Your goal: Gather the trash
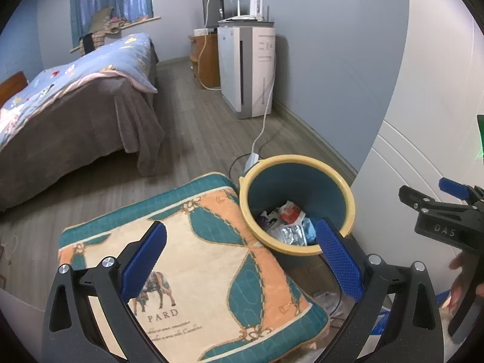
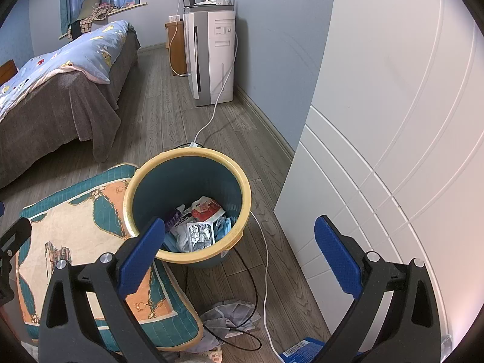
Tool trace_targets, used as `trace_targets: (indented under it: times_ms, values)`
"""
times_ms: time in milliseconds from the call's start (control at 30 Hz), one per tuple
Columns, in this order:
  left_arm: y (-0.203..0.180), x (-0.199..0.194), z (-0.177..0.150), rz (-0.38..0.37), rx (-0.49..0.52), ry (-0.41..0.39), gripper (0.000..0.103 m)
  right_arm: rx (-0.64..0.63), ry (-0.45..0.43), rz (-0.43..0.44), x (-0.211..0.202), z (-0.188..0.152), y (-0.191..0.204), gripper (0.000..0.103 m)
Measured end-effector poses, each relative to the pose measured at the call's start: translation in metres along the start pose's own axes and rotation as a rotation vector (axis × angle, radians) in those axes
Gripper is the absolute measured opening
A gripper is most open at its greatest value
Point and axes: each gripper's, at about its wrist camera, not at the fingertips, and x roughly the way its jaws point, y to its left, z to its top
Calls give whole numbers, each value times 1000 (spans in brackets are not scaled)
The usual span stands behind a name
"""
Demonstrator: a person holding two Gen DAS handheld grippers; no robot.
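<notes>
Two pieces of loose trash lay on the wooden floor (image 2: 169, 115) near the bin (image 2: 242, 181): a crumpled grey face mask (image 2: 225, 314), tangled among a black cable (image 2: 252, 290) and beside a white cable (image 2: 266, 275), and a blue carton (image 2: 302, 354) with a barcode at the bottom edge of the right wrist view. The yellow-rimmed bin stood against a patterned cushion (image 2: 90, 211) and already held wrappers and a foil blister pack (image 2: 199, 234). Both tools were empty; the left hand-held gripper (image 1: 242, 257) hung over the cushion and bin with its jaws spread wide, and the right hand-held gripper (image 2: 239, 257) was likewise wide open above the bin's near rim. The mask looked light, soft and limp, so it would likely collapse under the pads; a pinch on the bunched middle of the fabric, clear of the black cable, seemed the safest hold, since an ear loop could snag the wire. The carton appeared light and fairly stiff but only partly visible; it would probably be best taken across its thin edges, though it might crush if squeezed hard.
</notes>
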Motion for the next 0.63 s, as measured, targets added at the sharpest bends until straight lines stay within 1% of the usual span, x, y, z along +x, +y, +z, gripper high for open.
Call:
trace_targets:
  times_ms: [200,367,500,633]
  values:
    - [2,1,-1,-27,-7,20,98,1,-1,1,0,0,0,97]
    - [0,-3,-1,-1,13,-7,98,1,-1,1,0,0,0,97]
    - [1,0,-1,-17,7,17,98,2,-1,-1,0,0,0,97]
    - [1,2,-2,-1,9,31,98,2,0,-1,0,-1,1,97]
